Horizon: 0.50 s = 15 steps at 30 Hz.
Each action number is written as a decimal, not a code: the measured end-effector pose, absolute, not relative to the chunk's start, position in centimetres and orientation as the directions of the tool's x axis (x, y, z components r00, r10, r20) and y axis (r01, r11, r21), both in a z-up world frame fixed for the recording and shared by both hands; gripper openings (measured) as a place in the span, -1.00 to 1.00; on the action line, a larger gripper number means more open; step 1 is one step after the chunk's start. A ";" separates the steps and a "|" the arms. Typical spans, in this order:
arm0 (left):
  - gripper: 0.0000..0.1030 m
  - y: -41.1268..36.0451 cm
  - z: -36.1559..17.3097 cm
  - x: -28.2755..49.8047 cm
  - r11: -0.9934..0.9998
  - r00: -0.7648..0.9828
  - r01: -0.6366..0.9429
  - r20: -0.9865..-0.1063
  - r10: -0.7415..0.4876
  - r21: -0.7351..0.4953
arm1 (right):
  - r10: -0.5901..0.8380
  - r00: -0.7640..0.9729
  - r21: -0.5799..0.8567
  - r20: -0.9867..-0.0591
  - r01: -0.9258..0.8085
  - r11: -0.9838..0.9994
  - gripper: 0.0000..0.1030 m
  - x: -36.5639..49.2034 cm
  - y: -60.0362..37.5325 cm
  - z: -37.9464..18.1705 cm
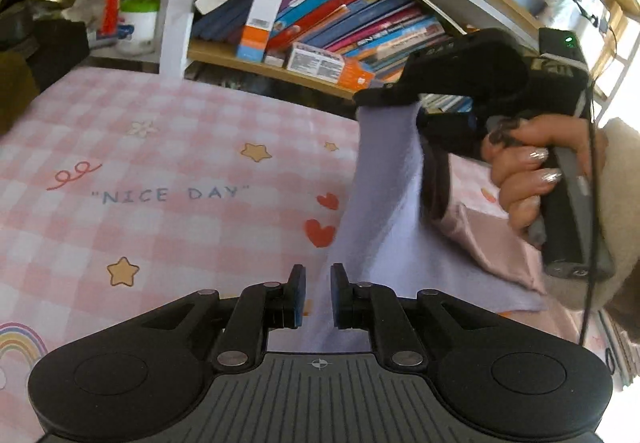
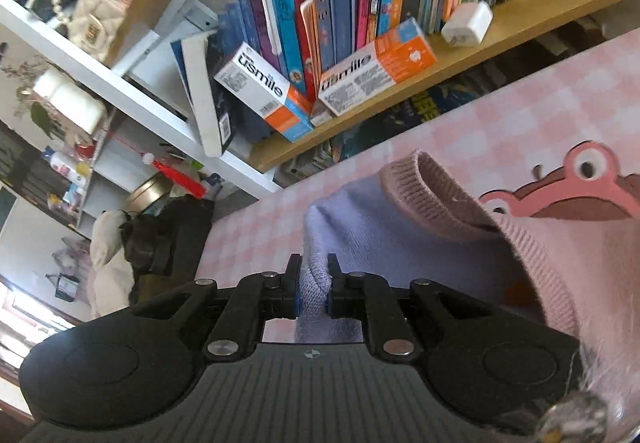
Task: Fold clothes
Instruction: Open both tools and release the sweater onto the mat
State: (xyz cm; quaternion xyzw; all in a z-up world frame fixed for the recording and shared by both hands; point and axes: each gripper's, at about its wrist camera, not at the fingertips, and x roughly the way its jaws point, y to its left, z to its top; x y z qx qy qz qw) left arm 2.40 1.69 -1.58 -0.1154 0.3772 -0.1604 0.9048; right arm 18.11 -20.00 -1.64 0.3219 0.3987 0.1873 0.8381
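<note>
The lavender-and-pink knitted sweater (image 2: 420,227) hangs lifted between both tools above the pink checked bed sheet printed with stars, hearts and "NICE DAY" (image 1: 160,179), its lower folds trailing onto the sheet. The right tool (image 2: 313,283) is pinched tight on a bunched lavender edge of the knit, and its pink ribbed collar (image 2: 432,195) gapes just beyond the fingers. The left tool (image 1: 318,293) stands narrow with lavender cloth running between its pads (gripped, as far as one can see). A hand (image 1: 528,179) holds the right tool's handle. Behind stands a wooden bookshelf crowded with colourful books (image 1: 340,19).
</note>
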 end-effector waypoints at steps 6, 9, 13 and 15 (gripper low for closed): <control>-0.76 2.9 -1.9 3.1 0.932 0.666 0.171 -0.659 -0.348 -0.320 | 0.564 0.574 0.659 -0.593 -0.056 0.750 -0.60 19.0 -18.0 -3.1; -0.69 3.1 -1.5 2.8 0.940 0.670 0.165 -0.665 -0.330 -0.299 | 0.554 0.553 0.634 -0.623 -0.057 0.771 0.07 18.4 -18.1 -3.1; -0.54 3.0 -0.8 2.1 0.947 0.688 0.177 -0.653 -0.315 -0.270 | 0.551 0.558 0.611 -0.620 -0.097 0.786 0.18 15.4 -19.9 -2.5; -0.51 2.7 -0.4 1.7 0.950 0.701 0.180 -0.645 -0.306 -0.254 | 0.537 0.573 0.599 -0.619 -0.098 0.795 0.20 13.2 -21.5 -2.4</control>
